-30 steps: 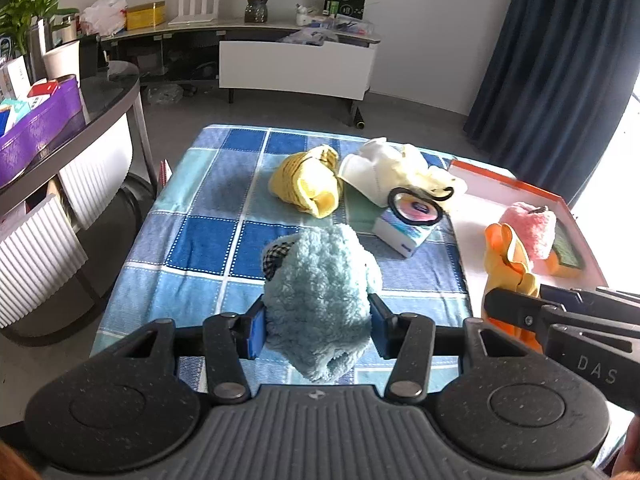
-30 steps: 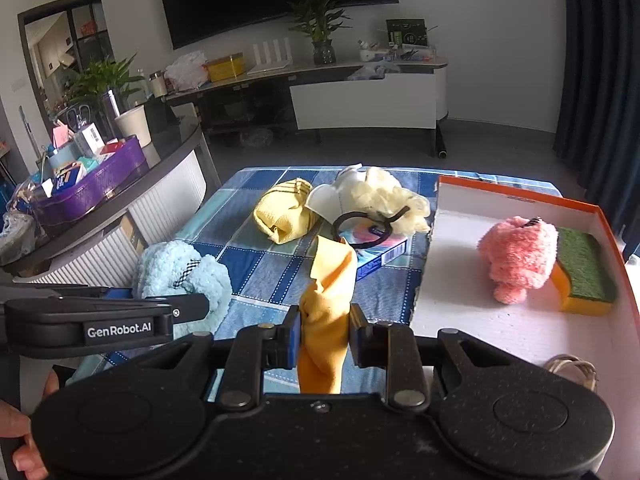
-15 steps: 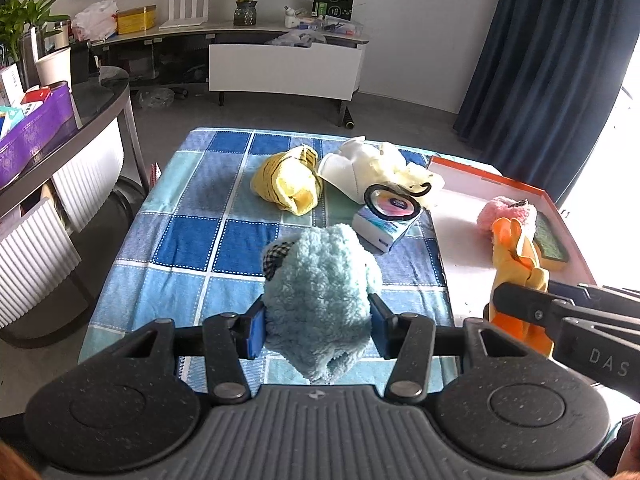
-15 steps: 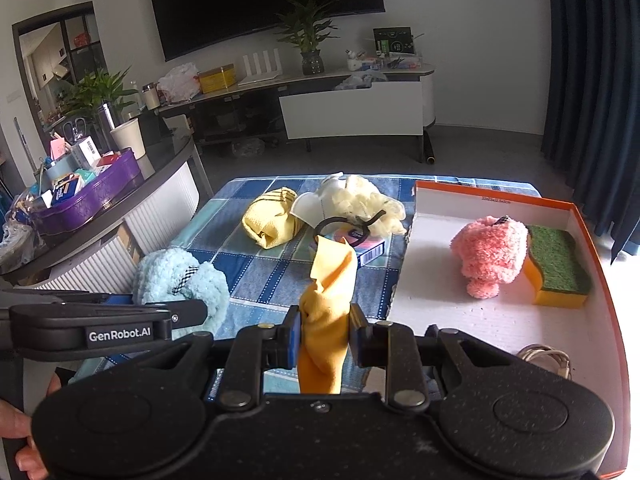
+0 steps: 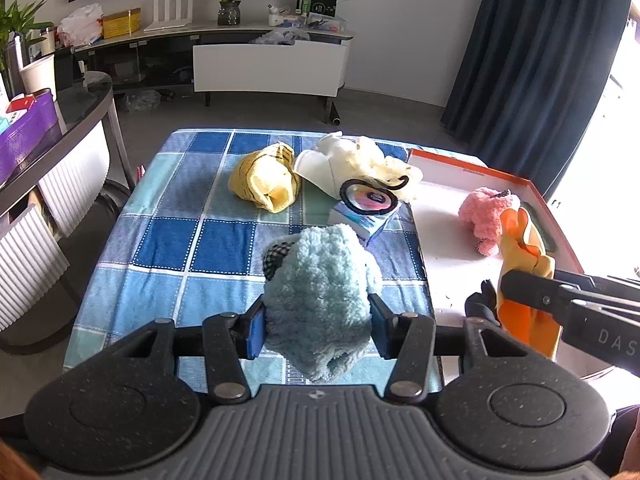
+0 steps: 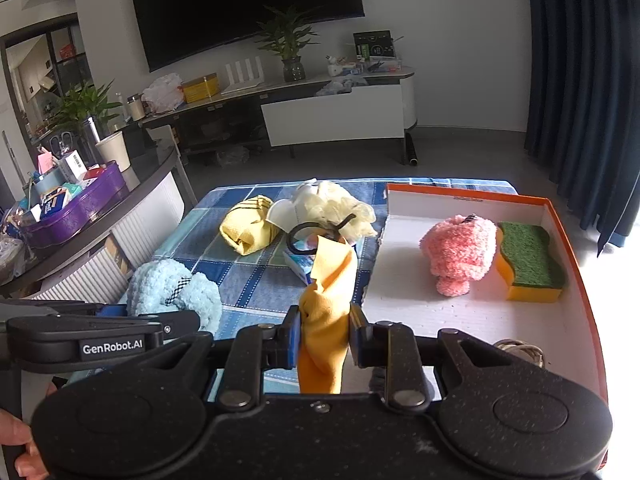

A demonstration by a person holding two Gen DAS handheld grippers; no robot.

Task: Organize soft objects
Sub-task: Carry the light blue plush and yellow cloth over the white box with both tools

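Note:
My left gripper point(image 5: 316, 330) is shut on a fluffy light-blue plush point(image 5: 320, 292), held above the checked blue cloth; the same blue plush point(image 6: 172, 288) shows at the left of the right wrist view. My right gripper point(image 6: 325, 338) is shut on a yellow-orange cloth point(image 6: 326, 300), which also hangs at the right as the orange cloth point(image 5: 524, 276) in the left wrist view. An orange-rimmed white box point(image 6: 576, 248) at the right holds a pink plush point(image 6: 458, 252) and a green-and-yellow sponge point(image 6: 528, 260). A yellow striped cloth point(image 5: 266, 182) and a cream-white fabric pile point(image 5: 356, 160) lie on the far half of the table.
A small blue-white carton with a round black-rimmed item on top point(image 5: 366, 204) sits beside the box's left wall. A coiled cord point(image 6: 520, 350) lies in the box's near corner. A dark curved counter with a purple tray point(image 6: 76, 212) stands to the left.
Both grippers, each still gripping its item, have drifted rightward toward the orange-rimmed box, which now fills more of both views.

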